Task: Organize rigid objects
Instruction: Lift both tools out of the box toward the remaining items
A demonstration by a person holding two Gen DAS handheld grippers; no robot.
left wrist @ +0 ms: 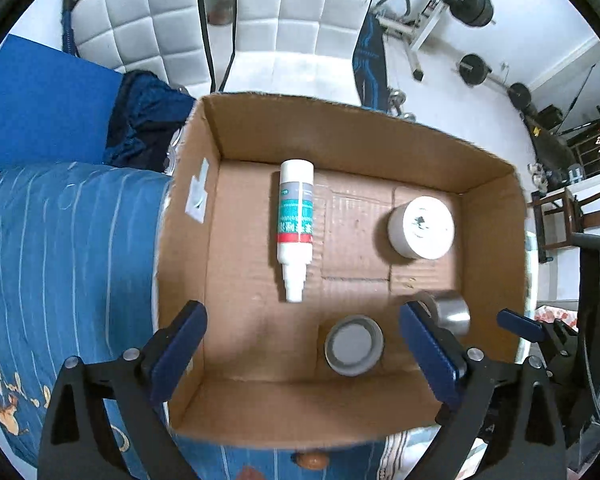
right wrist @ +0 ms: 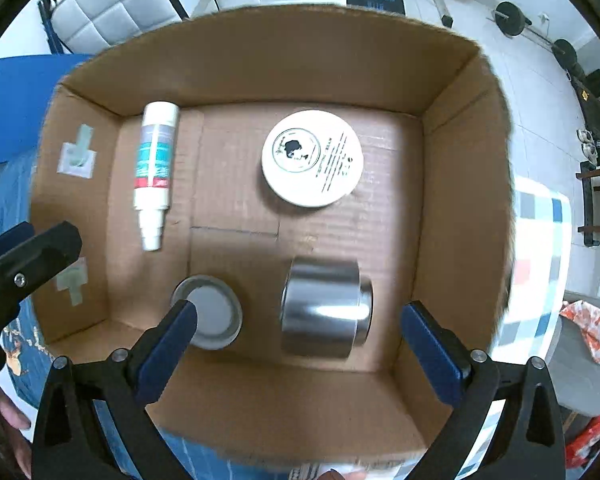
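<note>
Our left hand-held gripper (left wrist: 302,320) and our right hand-held gripper (right wrist: 300,320) both hang spread wide and empty above the cardboard box (right wrist: 260,72), grasping nothing. Below them on the box floor lie four things, well apart — a white bottle (left wrist: 296,216) on its side, a white round tub (right wrist: 312,158), a silver tin (right wrist: 324,308) tipped over, and a grey lid (left wrist: 354,345) flat. The box rests on a blue bedspread (left wrist: 68,248).

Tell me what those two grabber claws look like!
Both look the same. The left gripper and the right gripper each have a black plastic frame with triangle-shaped cutouts and small round silver bolts. Each finger carries a flat dark blue pad. No cables or markings show on them.
</note>
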